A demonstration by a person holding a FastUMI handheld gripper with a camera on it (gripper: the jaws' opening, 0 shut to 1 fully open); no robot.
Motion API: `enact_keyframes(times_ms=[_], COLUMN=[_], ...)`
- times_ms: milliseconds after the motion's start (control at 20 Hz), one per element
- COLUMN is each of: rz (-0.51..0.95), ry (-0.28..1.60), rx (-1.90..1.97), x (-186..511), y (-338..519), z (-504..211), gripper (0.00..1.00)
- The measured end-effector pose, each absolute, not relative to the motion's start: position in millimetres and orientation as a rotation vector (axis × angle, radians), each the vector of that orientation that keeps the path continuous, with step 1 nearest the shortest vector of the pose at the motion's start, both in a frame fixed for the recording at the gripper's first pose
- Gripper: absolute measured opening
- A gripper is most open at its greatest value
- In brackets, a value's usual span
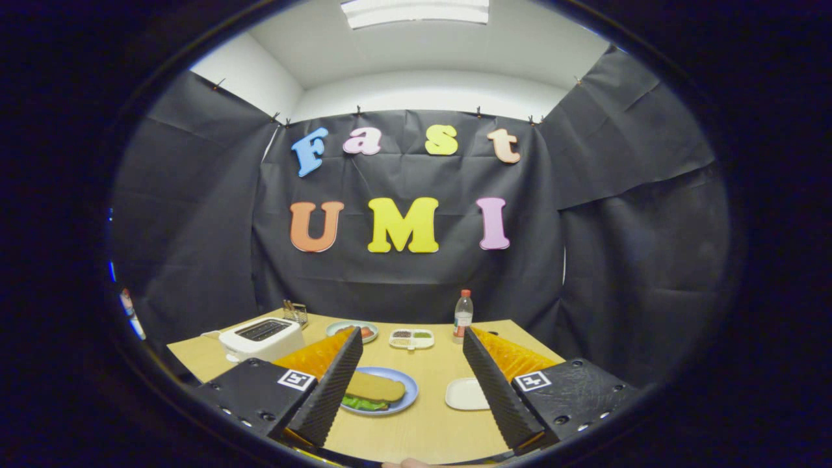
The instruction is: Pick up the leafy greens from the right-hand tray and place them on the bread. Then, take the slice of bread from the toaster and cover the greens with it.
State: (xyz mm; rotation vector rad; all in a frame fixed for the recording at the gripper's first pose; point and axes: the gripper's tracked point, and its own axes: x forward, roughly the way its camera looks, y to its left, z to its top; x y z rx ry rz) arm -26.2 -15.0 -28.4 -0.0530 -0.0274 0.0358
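My gripper (pixel 411 343) is open, raised above the wooden table (pixel 429 429), with nothing between its fingers. Ahead of the left finger (pixel 331 383) a blue plate (pixel 406 398) carries a slice of bread (pixel 376 387) lying on top of leafy greens (pixel 361 403), whose green edge sticks out beneath it. Beside the right finger (pixel 491 383) lies a small white tray (pixel 465 394) with nothing on it. The white toaster (pixel 261 338) stands at the far left of the table; I cannot see bread in its slots.
Along the back of the table sit a plate with red food (pixel 354 329), a divided white dish of condiments (pixel 411 338) and a bottle with a red cap (pixel 462 316). A small wire holder (pixel 296 313) stands behind the toaster.
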Motion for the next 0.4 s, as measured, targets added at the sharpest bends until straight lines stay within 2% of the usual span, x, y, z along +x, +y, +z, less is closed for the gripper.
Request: enact_keyframes(times_ms=[400], rz=[0.010], ry=[-0.011], rx=[-0.068], x=[-25.1], y=[-29.9], z=[-28.7], gripper=[0.95])
